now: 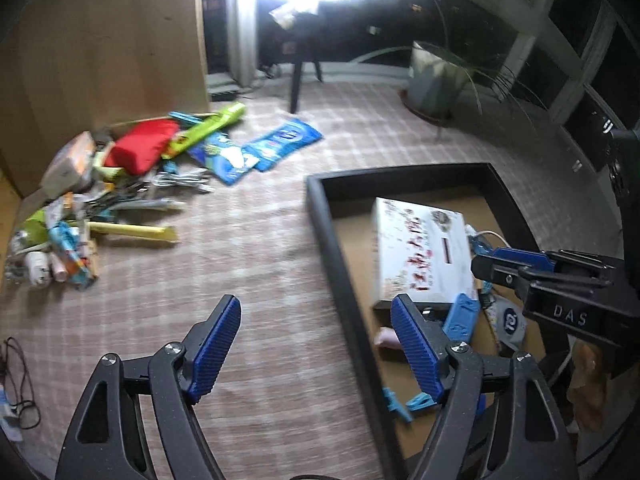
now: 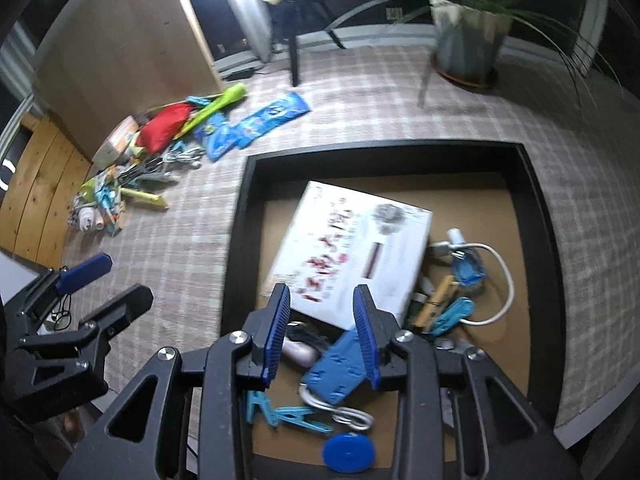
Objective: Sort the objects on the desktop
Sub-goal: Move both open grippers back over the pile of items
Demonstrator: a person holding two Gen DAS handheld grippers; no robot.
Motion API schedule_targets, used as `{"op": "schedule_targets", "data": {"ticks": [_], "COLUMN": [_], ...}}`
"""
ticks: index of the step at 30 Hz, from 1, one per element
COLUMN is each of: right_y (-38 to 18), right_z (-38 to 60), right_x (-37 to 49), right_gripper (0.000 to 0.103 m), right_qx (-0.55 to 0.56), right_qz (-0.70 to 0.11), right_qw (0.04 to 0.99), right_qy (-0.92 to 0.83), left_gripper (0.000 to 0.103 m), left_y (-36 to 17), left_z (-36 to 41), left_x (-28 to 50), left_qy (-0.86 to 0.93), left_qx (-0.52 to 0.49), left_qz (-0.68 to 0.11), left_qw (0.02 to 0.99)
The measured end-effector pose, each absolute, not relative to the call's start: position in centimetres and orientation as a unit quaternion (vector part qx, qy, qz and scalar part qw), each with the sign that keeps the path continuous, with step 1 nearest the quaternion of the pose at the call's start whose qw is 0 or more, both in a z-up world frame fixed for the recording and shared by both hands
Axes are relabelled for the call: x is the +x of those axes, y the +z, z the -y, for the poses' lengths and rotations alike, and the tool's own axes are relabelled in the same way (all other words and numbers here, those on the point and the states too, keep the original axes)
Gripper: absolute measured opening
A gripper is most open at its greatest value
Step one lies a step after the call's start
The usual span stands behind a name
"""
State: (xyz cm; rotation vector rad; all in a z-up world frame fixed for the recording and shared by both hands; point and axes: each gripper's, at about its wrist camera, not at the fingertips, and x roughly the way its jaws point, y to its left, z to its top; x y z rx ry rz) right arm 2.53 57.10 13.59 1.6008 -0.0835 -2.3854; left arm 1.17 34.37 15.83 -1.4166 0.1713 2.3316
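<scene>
Found the left claw (image 1: pixel 316 304) nearest, released and spread wide with nothing between its pads, above the checked desk cloth (image 1: pixel 260 240) just outside the black tray (image 2: pixel 240 216). Found the right claw (image 2: pixel 322 292) over the tray's near end, pads partly apart and gripping nothing, with a blue perforated plate (image 2: pixel 340 372) lying below them on the tray floor. Noted light-blue pegs (image 2: pixel 288 416) and a blue disc (image 2: pixel 348 454) at the near wall. Saw, further in, a white box (image 2: pixel 352 248) lying flat and askew to the tray walls, with a white cable (image 2: pixel 504 280) to its right. Saw, well apart to the far left, the unsorted pile (image 1: pixel 120 184): a yellow stick (image 1: pixel 132 232) lying crosswise, a red pouch (image 1: pixel 140 150), and a green tube (image 1: pixel 208 128) whose long axis pointed to the far right. Made out a potted plant (image 2: pixel 468 40) farthest back.
</scene>
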Motion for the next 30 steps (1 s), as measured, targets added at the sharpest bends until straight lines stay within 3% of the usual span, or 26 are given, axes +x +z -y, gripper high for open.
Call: {"op": "schedule_targets", "data": {"ticks": [11,30], "right_y": [15.0,12.8], "right_z": [-48.7,-37.2], "right_x": [4.2,5.1], "right_gripper": [0.036,0.038], "right_qx": [0.52,0.534], "right_qz": [-0.006,-0.015], "right_qw": [0.146,0.162], "right_qy": [-0.841,-0.83], "left_gripper": [0.081,0.082], "left_y": [15.4,10.5], "left_z": [-26.3,-11.1], "left_x": [-0.3,-4.5], "left_qy": [0.843,0.82], "left_qx": [-0.521,-0.571], "left_qz": [-0.072,-0.009], "left_qw": [0.114,0.024]}}
